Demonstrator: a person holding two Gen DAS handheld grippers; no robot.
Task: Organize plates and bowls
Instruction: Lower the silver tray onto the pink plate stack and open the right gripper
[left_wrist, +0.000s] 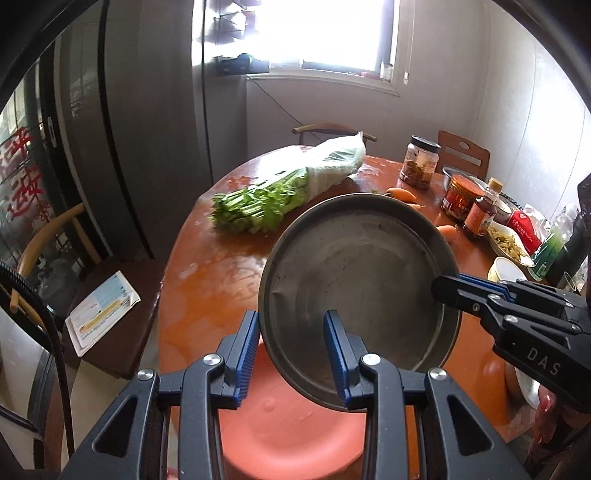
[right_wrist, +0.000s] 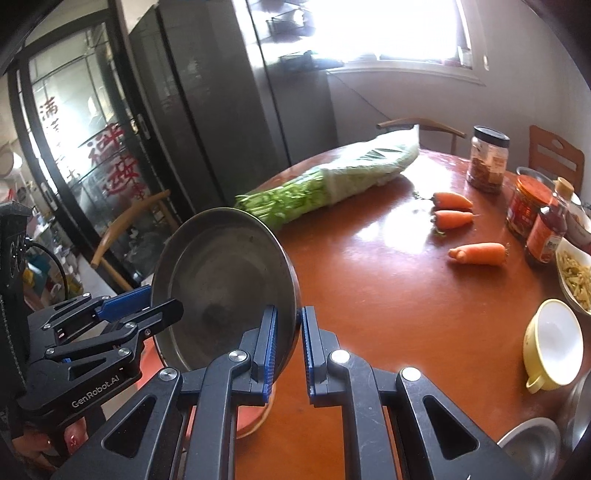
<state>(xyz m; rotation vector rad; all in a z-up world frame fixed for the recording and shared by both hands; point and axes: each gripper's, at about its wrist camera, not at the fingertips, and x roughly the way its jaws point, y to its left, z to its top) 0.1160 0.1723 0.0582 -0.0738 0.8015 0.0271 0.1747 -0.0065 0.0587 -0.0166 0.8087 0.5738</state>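
The steel plate (left_wrist: 354, 280) hangs tilted above the pink plate (left_wrist: 291, 432), which lies on the counter (right_wrist: 388, 295). The left gripper (left_wrist: 293, 354) straddles its near rim, fingers spread and not pinching. The right gripper (right_wrist: 289, 354) has its fingers around the opposite rim with a gap showing; whether it pinches, I cannot tell. Nearby: celery (right_wrist: 325, 184), carrots (right_wrist: 476, 253), a yellow bowl (right_wrist: 554, 343).

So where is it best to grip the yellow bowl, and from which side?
Probably its rim, from above, one finger inside and one outside: the yellow bowl stands upright on the table, mouth open and empty, so the thin wall is free. The small handle on its near side looks too stubby to pinch.
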